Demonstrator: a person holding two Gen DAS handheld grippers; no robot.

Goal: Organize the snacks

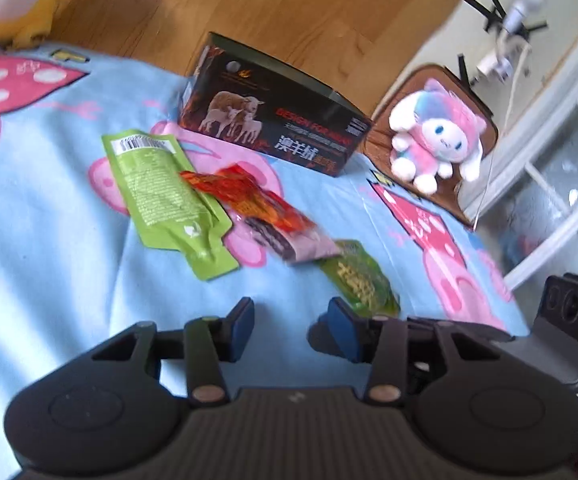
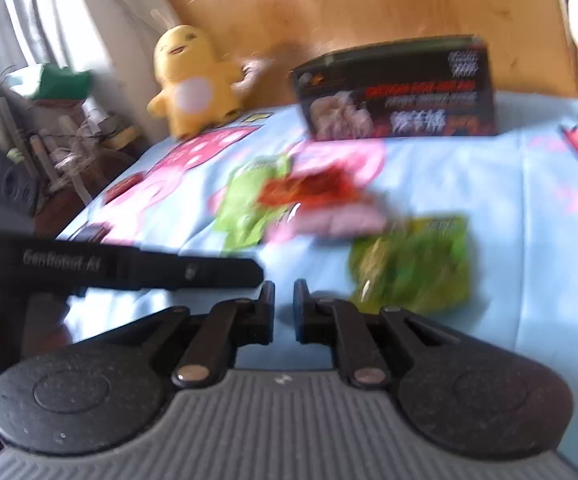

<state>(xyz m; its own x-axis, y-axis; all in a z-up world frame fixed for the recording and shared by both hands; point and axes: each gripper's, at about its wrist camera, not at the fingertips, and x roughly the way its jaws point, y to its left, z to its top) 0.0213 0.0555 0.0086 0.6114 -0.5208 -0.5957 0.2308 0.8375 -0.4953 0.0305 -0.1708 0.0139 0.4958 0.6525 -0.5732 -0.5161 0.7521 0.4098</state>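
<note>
Ahead of the left gripper (image 1: 291, 326), three snack packets lie in a loose row on the blue sheet (image 1: 49, 240). Farthest left is the light green pouch (image 1: 167, 196), flat, barcode end away from the gripper, up and left of the fingertips. The red packet (image 1: 261, 212) overlaps its right edge and runs diagonally down to the right, straight beyond the gap between the fingers. The dark green packet (image 1: 359, 284) sits at the red one's lower end, just beside the right blue pad (image 1: 343, 328); contact cannot be told. The fingers stand apart with nothing between them. Behind the snacks stands the black box (image 1: 273, 120), and right of it a pink plush (image 1: 435, 140) sits on a brown cushion (image 1: 377, 144).

Through the right wrist camera, which is blurred, a yellow plush (image 2: 193, 80) sits far left at the sheet's back edge. The left gripper's black body (image 2: 137, 268) reaches in from the left, just above the right gripper (image 2: 284, 308). Its fingers are nearly together, a narrow gap left, empty. The light green pouch (image 2: 249, 208) and red packet (image 2: 313, 188) lie beyond the tips, the dark green packet (image 2: 413, 264) just right of them, the box (image 2: 401, 92) behind.
</note>
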